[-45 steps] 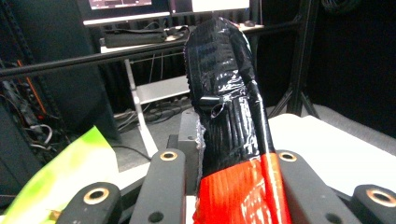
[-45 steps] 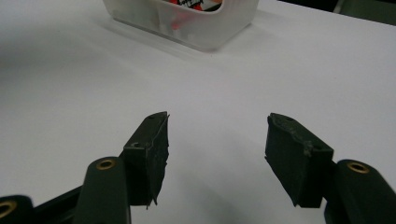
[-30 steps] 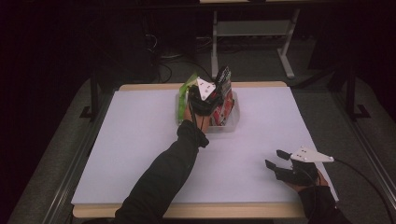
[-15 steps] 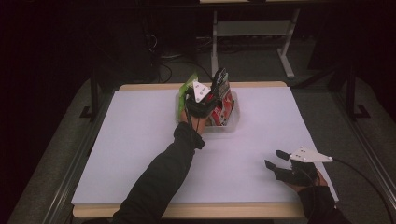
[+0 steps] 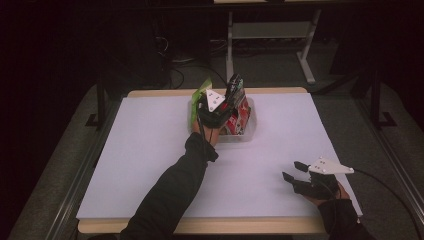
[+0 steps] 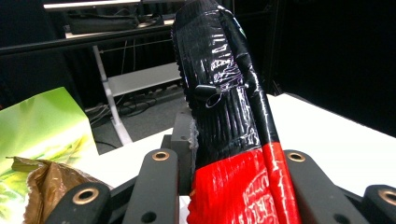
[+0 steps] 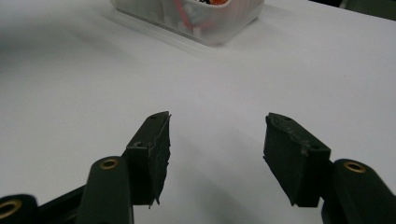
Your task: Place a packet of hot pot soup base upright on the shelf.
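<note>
I am gripping a black-and-red packet [image 6: 229,140] in my left claw [image 5: 216,107] above the clear bin [image 5: 248,131]; my right claw [image 7: 217,154] is resting open

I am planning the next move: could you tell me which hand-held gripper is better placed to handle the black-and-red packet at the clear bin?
The left. The left hand-held gripper already has the black-and-red packet between its jaws over the clear bin; the right hand-held gripper rests open near the table's front edge.
</note>
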`<state>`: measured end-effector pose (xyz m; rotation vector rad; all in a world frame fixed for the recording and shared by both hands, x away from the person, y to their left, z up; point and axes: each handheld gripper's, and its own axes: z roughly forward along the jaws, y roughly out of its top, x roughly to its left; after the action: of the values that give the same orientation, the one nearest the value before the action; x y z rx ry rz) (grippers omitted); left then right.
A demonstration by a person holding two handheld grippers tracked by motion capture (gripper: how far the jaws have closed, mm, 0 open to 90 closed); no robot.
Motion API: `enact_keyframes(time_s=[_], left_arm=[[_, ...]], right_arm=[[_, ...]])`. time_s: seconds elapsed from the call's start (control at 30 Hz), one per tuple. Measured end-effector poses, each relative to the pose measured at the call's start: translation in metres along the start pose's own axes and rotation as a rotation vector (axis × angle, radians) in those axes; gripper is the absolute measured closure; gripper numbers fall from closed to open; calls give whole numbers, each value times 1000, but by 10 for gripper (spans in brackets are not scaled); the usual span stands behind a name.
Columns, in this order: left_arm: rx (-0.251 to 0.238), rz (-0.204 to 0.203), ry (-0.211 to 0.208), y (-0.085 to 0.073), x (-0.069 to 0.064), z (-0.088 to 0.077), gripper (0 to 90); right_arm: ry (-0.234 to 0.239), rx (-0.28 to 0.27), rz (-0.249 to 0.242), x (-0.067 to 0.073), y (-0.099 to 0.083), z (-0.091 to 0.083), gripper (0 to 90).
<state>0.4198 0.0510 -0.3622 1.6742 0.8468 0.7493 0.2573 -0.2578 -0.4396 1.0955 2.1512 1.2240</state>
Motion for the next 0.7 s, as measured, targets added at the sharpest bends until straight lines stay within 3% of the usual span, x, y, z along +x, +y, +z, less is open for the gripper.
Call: enact_keyframes(time_s=[0.23, 0.37, 0.7], left_arm=[[8, 24, -18, 1, 0, -3, 667], [10, 6, -32, 1, 3, -5, 659], [15, 28, -60, 3, 5, -9, 629]], right_arm=[[3, 2, -3, 0, 0, 0, 413], [8, 4, -3, 0, 0, 0, 423], [27, 10, -32, 6, 2, 3, 454]])
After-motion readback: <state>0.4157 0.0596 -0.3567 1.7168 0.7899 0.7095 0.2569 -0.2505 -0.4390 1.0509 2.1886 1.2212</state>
